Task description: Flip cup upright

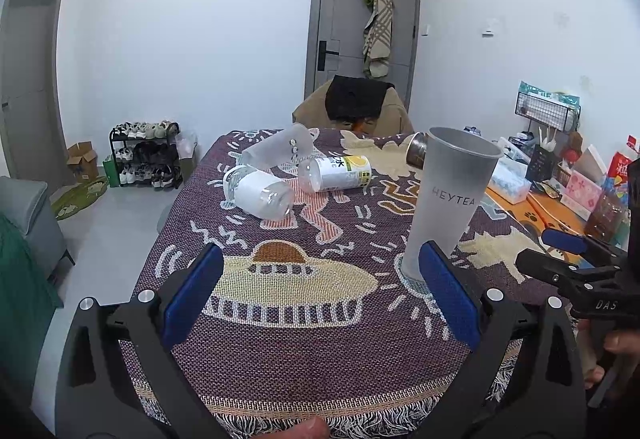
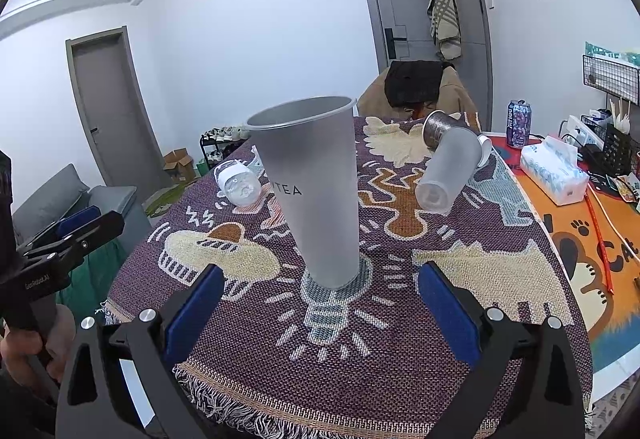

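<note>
Frosted cup (image 2: 310, 191) stands upright on the woven blanket (image 2: 400, 339), just ahead of the right gripper (image 2: 320, 313) and between its spread fingers, touching neither. Looks released on purpose. Left gripper (image 1: 320, 293) is also spread, empty, cup past its right finger (image 1: 448, 295). Other cups still lie tipped beyond.

Both views are showing bright, even indoor light w/ soft shadows only. Fisheye is bending door (image 1: 362, 11) frames and ceiling lines hard near edges; black vignette is eating the corners. Centre is staying sharp, slight softness creeping in toward rims. No strong glare.
</note>
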Demonstrator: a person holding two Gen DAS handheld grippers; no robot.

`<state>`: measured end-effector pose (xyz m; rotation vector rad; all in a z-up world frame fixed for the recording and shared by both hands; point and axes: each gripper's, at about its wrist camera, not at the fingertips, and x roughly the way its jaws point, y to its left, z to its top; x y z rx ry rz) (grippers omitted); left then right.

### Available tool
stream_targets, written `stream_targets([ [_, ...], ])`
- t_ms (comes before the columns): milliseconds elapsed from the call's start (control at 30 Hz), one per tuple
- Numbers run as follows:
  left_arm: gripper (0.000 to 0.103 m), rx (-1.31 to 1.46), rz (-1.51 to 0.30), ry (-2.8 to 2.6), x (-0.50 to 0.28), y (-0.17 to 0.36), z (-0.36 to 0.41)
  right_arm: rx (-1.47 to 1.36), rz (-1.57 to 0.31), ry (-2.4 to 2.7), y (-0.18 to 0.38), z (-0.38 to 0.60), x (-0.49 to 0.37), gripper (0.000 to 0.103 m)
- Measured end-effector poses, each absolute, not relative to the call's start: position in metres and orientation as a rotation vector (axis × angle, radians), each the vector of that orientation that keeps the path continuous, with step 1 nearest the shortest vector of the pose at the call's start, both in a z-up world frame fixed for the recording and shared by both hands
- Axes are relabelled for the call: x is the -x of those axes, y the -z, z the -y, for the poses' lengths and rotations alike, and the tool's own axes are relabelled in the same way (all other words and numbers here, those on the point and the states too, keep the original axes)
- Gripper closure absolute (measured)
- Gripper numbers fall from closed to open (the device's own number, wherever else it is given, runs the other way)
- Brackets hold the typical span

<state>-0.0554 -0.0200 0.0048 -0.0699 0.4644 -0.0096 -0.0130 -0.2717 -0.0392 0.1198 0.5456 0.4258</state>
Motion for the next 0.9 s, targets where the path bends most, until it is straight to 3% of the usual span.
stream_targets([
  [900, 0.006, 0.069, -0.471, 0.013, 0.0544, -0.0027, 0.0246, -0.122, -0.553, -0.419, 0.0423, 0.2732, 0.0125, 0.008],
])
